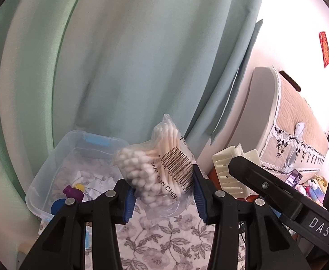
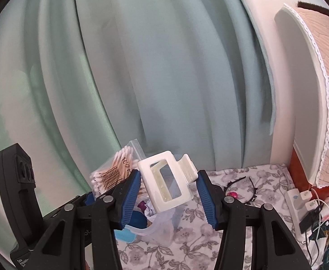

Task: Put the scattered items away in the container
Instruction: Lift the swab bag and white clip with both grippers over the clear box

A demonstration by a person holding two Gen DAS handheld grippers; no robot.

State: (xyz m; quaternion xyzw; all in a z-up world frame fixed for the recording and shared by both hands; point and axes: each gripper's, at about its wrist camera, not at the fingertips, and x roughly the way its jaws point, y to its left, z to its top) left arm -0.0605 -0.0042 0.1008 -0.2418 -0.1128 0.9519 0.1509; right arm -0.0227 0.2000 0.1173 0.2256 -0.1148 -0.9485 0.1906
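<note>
My left gripper (image 1: 163, 196) is shut on a clear bag of cotton swabs (image 1: 157, 171), held up above the flowered cloth. The clear plastic container (image 1: 51, 168) sits low and to the left of it, with crumpled paper, a purple piece and a blue lid inside. My right gripper (image 2: 169, 199) is shut on a cream hair claw clip (image 2: 166, 180), lifted over the container (image 2: 164, 227). In the right wrist view the swab bag (image 2: 112, 173) shows just left of the clip. The clip (image 1: 229, 168) also shows right of the bag in the left wrist view.
A pale green curtain (image 1: 130, 56) hangs close behind. On the flowered cloth (image 2: 243, 173) lie a black headband (image 2: 250, 186) and a pink item (image 2: 233, 195). A power strip (image 2: 299, 204) with plugs and cables lies at the right, beside a lace-covered appliance (image 2: 310, 90).
</note>
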